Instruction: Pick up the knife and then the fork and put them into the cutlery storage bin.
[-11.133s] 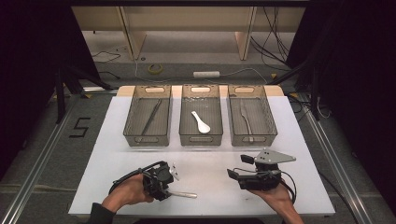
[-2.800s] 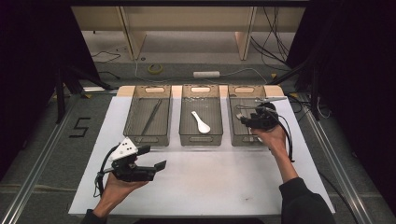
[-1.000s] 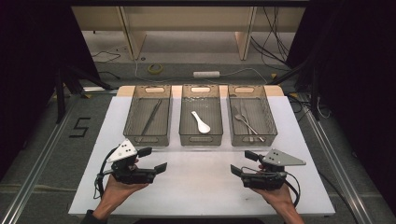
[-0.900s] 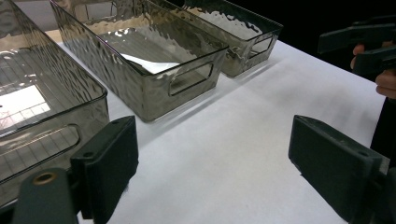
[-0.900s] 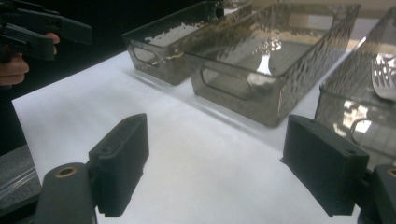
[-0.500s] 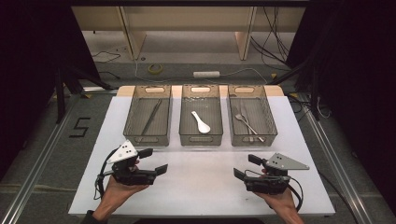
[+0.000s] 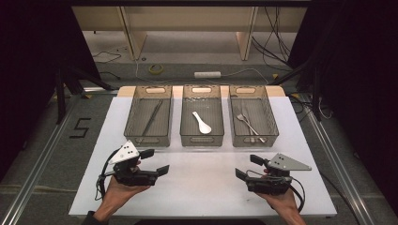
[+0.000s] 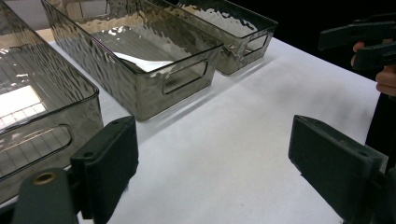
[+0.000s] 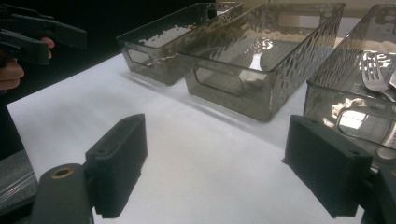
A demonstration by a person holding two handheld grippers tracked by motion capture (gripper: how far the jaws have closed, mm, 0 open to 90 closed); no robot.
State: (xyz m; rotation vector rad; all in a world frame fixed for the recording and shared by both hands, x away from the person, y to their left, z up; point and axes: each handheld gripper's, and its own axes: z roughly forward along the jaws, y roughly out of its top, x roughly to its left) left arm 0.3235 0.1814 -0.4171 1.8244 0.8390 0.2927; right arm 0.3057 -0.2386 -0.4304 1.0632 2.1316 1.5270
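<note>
Three clear grey bins stand in a row at the back of the white table [image 7: 202, 192]. The left bin [image 7: 132, 123] holds a long dark utensil [image 7: 151, 120], the middle bin [image 7: 187, 123] a white spoon [image 7: 202, 123], the right bin [image 7: 268, 121] two forks [image 7: 248, 123]. My left gripper [image 7: 155, 161] is open and empty near the front left, its pads [image 8: 109, 168] wide apart over bare table. My right gripper [image 7: 248, 167] is open and empty at the front right. The forks [image 9: 373, 70] lie beyond its right pad [image 9: 327, 165].
Each gripper camera catches the other gripper far off: the right gripper [image 8: 359, 39] and the left gripper [image 9: 32, 37]. Cables and a power strip [image 7: 207, 74] lie on the floor behind the table. Metal rails [image 7: 42, 154] run along both sides.
The right gripper, which reached into the right bin 2.8 s ago, has come back to the front right and drifted slightly nearer the edge. The left gripper has barely moved.
</note>
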